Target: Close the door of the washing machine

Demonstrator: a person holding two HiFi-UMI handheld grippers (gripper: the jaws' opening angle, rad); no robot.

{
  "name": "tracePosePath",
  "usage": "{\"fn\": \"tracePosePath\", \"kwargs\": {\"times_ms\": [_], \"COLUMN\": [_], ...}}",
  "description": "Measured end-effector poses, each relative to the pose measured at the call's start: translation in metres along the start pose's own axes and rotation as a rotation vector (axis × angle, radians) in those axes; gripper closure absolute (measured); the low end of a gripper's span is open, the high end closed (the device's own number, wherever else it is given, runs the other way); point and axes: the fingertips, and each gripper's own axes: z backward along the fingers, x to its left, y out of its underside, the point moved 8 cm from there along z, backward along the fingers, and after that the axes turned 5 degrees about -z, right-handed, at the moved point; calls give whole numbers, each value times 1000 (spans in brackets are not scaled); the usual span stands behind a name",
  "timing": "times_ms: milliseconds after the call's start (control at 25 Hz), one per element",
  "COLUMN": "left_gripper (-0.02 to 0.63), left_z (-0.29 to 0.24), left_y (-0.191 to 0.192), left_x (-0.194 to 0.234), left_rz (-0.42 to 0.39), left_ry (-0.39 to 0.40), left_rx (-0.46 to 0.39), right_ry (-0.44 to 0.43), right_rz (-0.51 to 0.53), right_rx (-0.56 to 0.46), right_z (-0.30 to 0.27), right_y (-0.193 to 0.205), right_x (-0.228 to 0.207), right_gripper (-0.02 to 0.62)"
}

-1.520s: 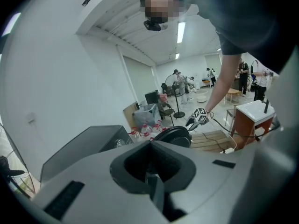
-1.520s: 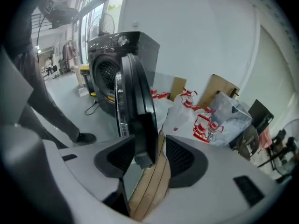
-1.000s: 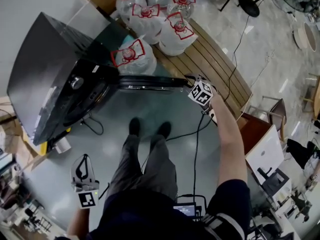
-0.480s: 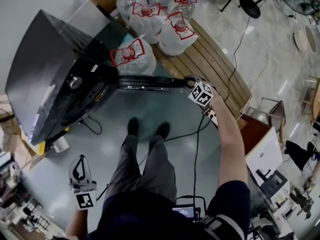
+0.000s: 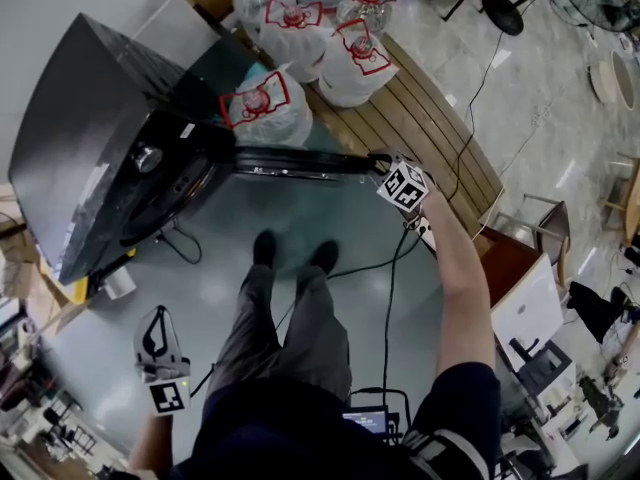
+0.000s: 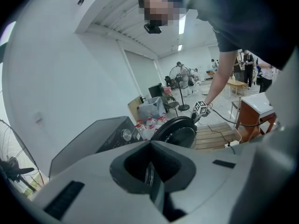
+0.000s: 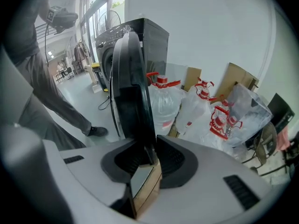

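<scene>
Jaws of right gripper (image 7: 148, 157) had just been closing, pinching the free edge of door (image 7: 133, 85). Door stood wide open, swung out from washing machine (image 5: 95, 153). Grip judged ready for swinging it shut.

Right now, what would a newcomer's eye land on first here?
The black washing machine at the head view's upper left, with its door swung wide open across the floor. The right gripper sits at the door's free edge, and its jaws have just been closing with that edge between them. Behind the door, red-capped water jugs crowd a wooden platform.
</scene>
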Motion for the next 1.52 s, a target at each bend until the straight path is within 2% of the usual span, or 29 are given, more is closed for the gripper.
{"fn": "tracePosePath", "kwargs": {"times_ms": [80, 120, 240, 280, 320, 400, 480, 520, 600, 720, 760, 840, 880, 920, 1000, 1040, 1080, 1240, 1280, 1400, 1520], "left_gripper": [583, 583, 583, 583, 583, 583, 583, 583, 583, 583, 583, 583, 583, 583, 583, 583, 583, 583, 583, 583, 583], "left_z": [1, 1, -4, -4, -4, -4, -1, 0, 0, 1, 2, 3, 3, 4, 6, 7, 8, 13, 13, 14, 22], "left_y": [0, -1, -4, -4, -4, -2, 1, 2, 1, 4, 5, 7, 9, 10, 10, 10, 11, 11, 11, 8, 10], "left_x": [0, 0, -3, -4, -4, -5, -6, -7, -9, -8, -9, -11, -12, -12, -12, -13, -14, -24, -26, -28, -36], "left_rz": [1, 45, 300, 346, 358, 306, 169, 171, 288, 208, 228, 348, 373, 346, 150, 88, 106, 367, 379, 263, 388], "left_ry": [-8, -32, -152, -172, -180, -164, -109, -112, -165, -144, -155, -208, -221, -215, -153, -136, -148, -257, -268, -261, -322], "left_rx": [-11, -36, -169, -187, -191, -170, -102, -101, -149, -124, -130, -165, -172, -162, -105, -89, -94, -153, -155, -146, -165], "right_ry": [6, 9, 18, 19, 20, 26, 32, 33, 33, 39, 44, 59, 66, 71, 76, 78, 81, 97, 99, 111, 112], "right_rz": [-5, -9, -20, -24, -28, -35, -38, -38, -30, -33, -41, -55, -60, -64, -73, -76, -78, -97, -104, -116, -121], "right_rx": [-7, -10, -11, -11, -12, -13, -11, -7, -3, 6, 8, 5, 3, 6, 13, 15, 16, 8, 6, 8, 8], "right_z": [1, 1, 2, 2, 2, 4, 4, 4, 5, 5, 5, 5, 5, 5, 5, 4, 5, 6, 6, 6, 6], "right_y": [2, 3, 6, 6, 7, 8, 9, 9, 11, 12, 12, 13, 14, 14, 16, 16, 16, 18, 19, 22, 24], "right_x": [5, 8, 15, 18, 21, 27, 35, 40, 47, 55, 58, 64, 67, 70, 77, 81, 84, 97, 100, 107, 120], "right_gripper": [497, 497, 497, 497, 497, 499, 500, 500, 502, 505, 505, 505, 505, 505, 505, 505, 505, 505, 505, 505, 506]}}
